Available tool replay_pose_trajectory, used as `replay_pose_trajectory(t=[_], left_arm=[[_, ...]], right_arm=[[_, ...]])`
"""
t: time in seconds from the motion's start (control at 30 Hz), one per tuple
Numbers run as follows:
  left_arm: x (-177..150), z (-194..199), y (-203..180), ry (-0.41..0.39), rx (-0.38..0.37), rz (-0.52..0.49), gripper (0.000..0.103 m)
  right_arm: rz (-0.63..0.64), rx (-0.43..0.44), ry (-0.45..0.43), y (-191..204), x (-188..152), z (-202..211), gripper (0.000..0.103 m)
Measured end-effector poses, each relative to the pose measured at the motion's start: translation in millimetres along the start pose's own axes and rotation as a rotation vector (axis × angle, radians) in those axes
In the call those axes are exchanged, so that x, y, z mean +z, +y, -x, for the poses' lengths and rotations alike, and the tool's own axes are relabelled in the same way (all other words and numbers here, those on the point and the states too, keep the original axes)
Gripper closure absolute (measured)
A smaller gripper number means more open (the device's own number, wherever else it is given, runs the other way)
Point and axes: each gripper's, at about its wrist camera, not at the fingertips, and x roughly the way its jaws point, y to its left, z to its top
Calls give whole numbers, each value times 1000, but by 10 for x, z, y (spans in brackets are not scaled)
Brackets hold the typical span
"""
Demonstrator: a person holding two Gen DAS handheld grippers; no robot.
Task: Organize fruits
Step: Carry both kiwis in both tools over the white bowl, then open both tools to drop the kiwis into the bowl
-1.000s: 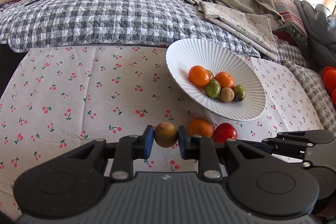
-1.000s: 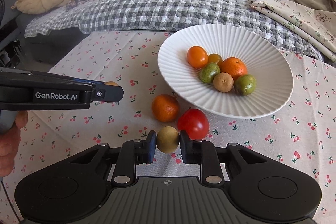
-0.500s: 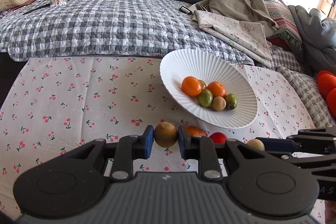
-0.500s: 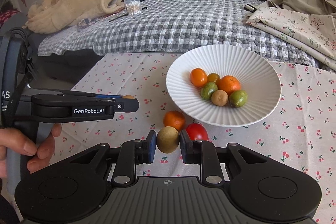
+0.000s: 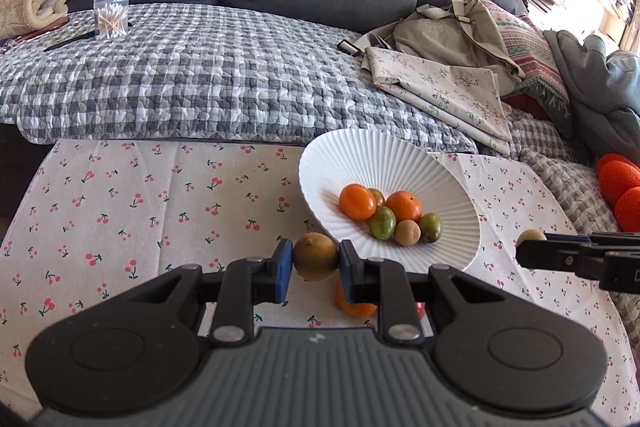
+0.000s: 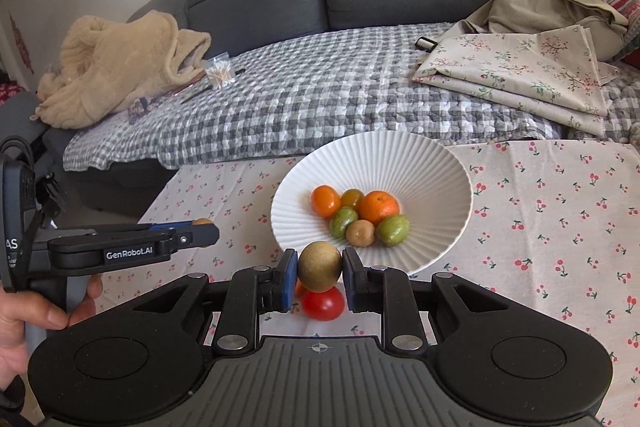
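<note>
A white ribbed plate (image 5: 400, 163) (image 6: 432, 167) on the cherry-print cloth holds several small orange, green and brown fruits. My left gripper (image 5: 315, 261) is shut on a brown kiwi (image 5: 315, 255), held above the cloth just left of the plate. My right gripper (image 6: 320, 273) is shut on another brown kiwi (image 6: 319, 266), held above the plate's near rim. An orange fruit (image 5: 354, 307) and a red tomato (image 6: 323, 303) lie on the cloth below the grippers. Each gripper also shows in the other's view: the right (image 5: 532, 247), the left (image 6: 204, 227).
A grey sofa with a checked quilt (image 5: 192, 79) runs behind the table. On it lie a beige blanket (image 6: 120, 67), a cotton-swab box (image 5: 111, 17), folded floral cloth (image 6: 520, 67) and a bag. Orange-red objects (image 5: 620, 187) sit at the right.
Both grippers have risen with their kiwis; the plate looks farther and lower. The fruits on the cloth have slid under the gripper bodies in both views.
</note>
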Motion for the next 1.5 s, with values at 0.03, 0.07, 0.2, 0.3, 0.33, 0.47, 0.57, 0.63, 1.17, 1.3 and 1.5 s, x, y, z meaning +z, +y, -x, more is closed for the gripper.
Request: replay_pose_trajectory(t=[0.03, 0.07, 0.2, 0.3, 0.33, 0.47, 0.57, 0.63, 1.17, 1.3, 1.5], left_arm=[[11, -2, -6, -3, -3, -2, 80], [19, -6, -17, -7, -4, -7, 80], [52, -56, -58, -8, -13, -17, 80], [93, -89, -110, -25, -18, -47, 80], [114, -102, -125, -30, -22, -55, 80], [200, -191, -207, -48, -43, -89, 80], [277, -322, -267, -57, -43, -115, 80], [323, -433, -293, -48, -47, -125, 80], [598, -1288, -423, 14, -49, -154, 80], [592, -1390, -461, 29, -54, -161, 80], [520, -1469, -508, 57, -60, -174, 80]], right_arm=[[-8, -7, -4, -46, 15, 2, 80], [-13, -13, -6, -80, 24, -3, 80], [-4, -15, 0, -149, -2, -53, 80], [31, -12, -24, -173, -4, -52, 80], [20, -18, -26, -213, 3, -65, 80], [-10, -64, -35, -367, 46, -149, 80], [-19, -94, -35, -426, 83, -259, 80], [-19, -108, -34, -445, 109, -331, 80], [-44, -151, -11, -613, 256, -797, 80], [-32, -155, 1, -579, 244, -868, 80], [-43, -162, 20, -590, 207, -917, 79]])
